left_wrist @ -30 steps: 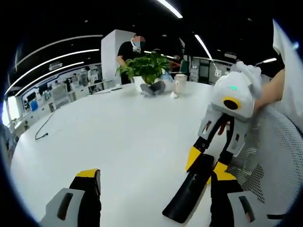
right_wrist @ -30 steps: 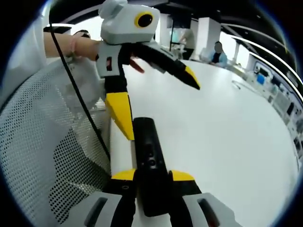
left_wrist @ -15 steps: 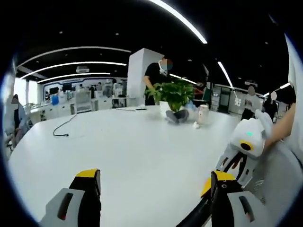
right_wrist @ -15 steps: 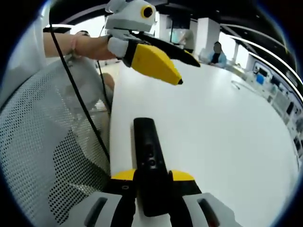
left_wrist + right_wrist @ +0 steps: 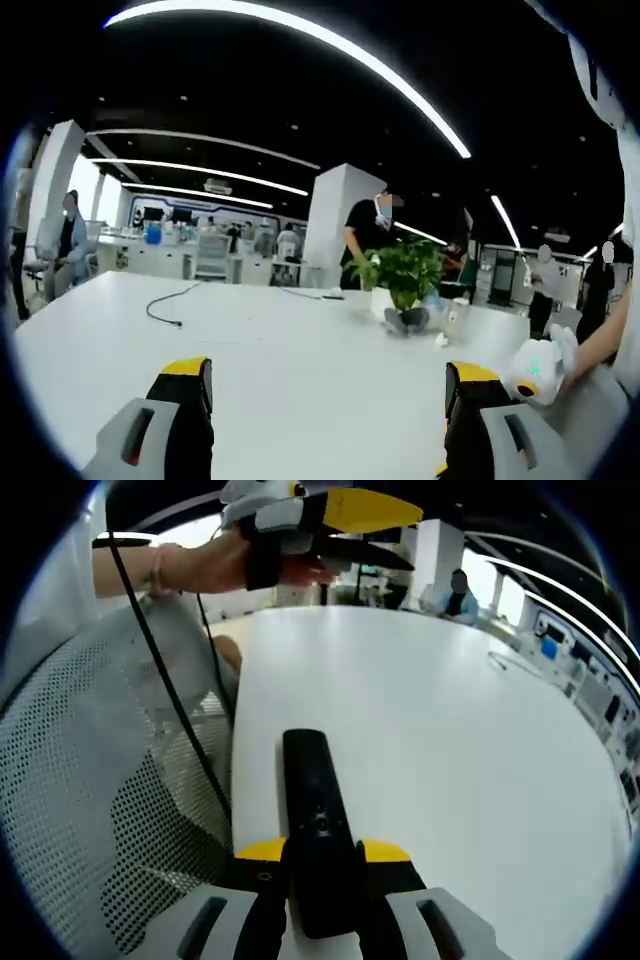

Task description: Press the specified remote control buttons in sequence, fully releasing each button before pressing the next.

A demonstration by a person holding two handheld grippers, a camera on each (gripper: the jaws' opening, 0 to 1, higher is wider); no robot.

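Note:
A black remote (image 5: 313, 810) lies lengthwise between the yellow-tipped jaws of my right gripper (image 5: 322, 852), which is shut on its near end just above the white table (image 5: 450, 730). Its buttons face up. My left gripper (image 5: 325, 390) stands open with nothing between its jaws and looks out level over the table. In the right gripper view, a hand holds the left gripper (image 5: 412, 535) high above the table's far end, well away from the remote. The right gripper's white body (image 5: 535, 372) shows low at the right in the left gripper view.
A white mesh chair (image 5: 90, 780) and a hanging black cable (image 5: 165, 695) lie left of the remote. A potted plant (image 5: 405, 275), small items beside it and a loose cable (image 5: 165, 308) sit far out on the table. People stand in the background.
The left gripper has risen from just above the remote to high over the table, and its view has tilted up. The right gripper and the remote have stayed put.

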